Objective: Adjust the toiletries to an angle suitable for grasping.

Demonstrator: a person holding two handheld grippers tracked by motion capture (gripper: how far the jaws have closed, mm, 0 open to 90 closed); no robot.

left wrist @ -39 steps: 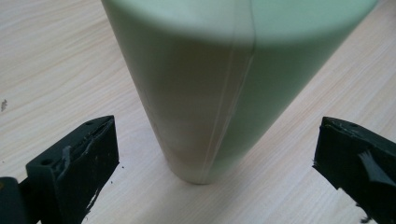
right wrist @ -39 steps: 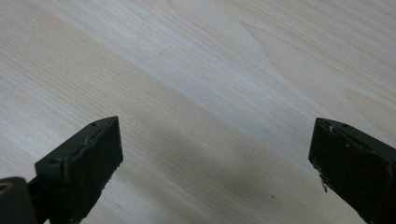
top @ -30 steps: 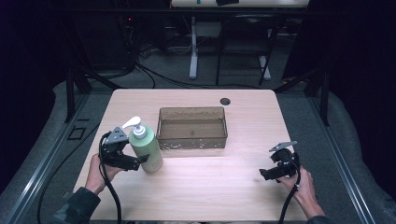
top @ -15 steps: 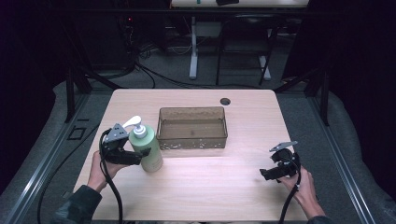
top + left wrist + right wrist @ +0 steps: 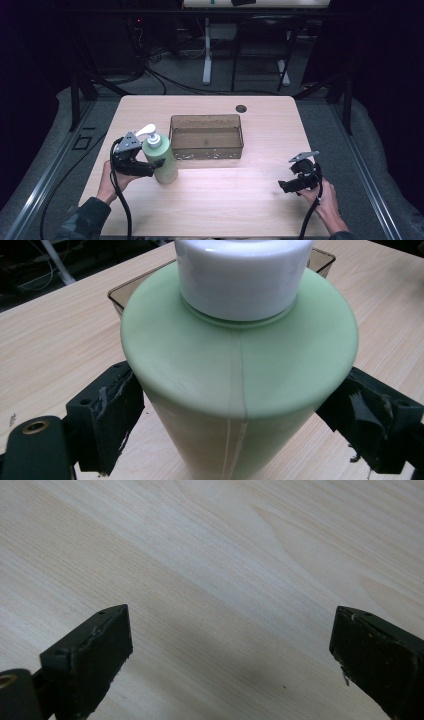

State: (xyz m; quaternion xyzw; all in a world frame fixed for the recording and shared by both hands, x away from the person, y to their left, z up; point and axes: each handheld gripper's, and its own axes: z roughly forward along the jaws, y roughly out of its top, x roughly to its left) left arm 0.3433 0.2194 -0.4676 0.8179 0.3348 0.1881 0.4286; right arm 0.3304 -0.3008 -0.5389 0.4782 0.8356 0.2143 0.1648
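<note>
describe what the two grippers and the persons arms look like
Both the left gripper and the right gripper are black, each with two blocky jaws whose pads look scuffed, a grey three-cornered plate on top and a black cable trailing back. The person's left forearm wears a dark patterned sleeve.

Setting: a laboratory or test workspace. Indicators: a light wooden table (image 5: 210, 200) with a cable grommet hole (image 5: 241, 108), loose cables (image 5: 165, 80) on the grey floor, metal stand legs (image 5: 206, 55) behind, and dark surroundings.
</note>
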